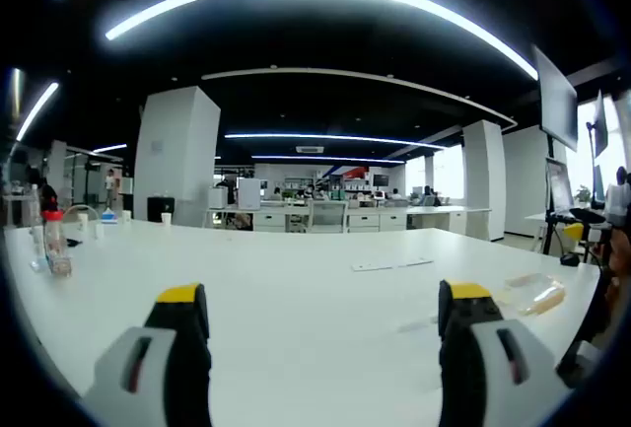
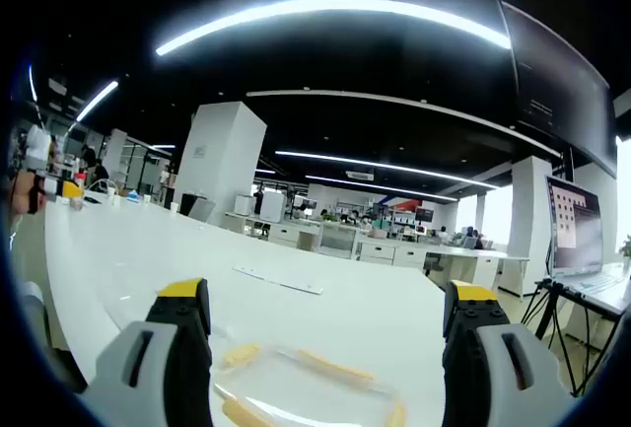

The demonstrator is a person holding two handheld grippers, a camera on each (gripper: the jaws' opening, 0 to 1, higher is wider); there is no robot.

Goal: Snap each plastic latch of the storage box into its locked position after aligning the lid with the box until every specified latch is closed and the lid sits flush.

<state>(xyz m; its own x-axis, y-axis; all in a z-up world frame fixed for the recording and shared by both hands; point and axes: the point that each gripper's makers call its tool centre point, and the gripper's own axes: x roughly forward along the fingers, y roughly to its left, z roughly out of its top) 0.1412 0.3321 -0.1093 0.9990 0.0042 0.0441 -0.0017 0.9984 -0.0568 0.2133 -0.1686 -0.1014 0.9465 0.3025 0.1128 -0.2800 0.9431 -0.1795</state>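
The storage box [image 2: 306,388] is clear plastic with yellow latches and lies on the white table [image 2: 148,259], low between my right gripper's jaws. My right gripper [image 2: 327,291] is open above the box and touches nothing. In the left gripper view the box [image 1: 532,294] sits at the right, beyond the right jaw. My left gripper [image 1: 323,294] is open over bare tabletop with nothing between its yellow-tipped jaws. The left gripper [image 2: 44,188] also appears far off at the left edge of the right gripper view, held in a hand.
Bottles [image 1: 49,240] and cups stand at the table's left end. Flat white strips [image 1: 392,265] lie mid-table. A dark stand leg [image 1: 592,328] rises by the right edge. A laptop [image 2: 582,235] on a tripod stands to the right, with office desks behind.
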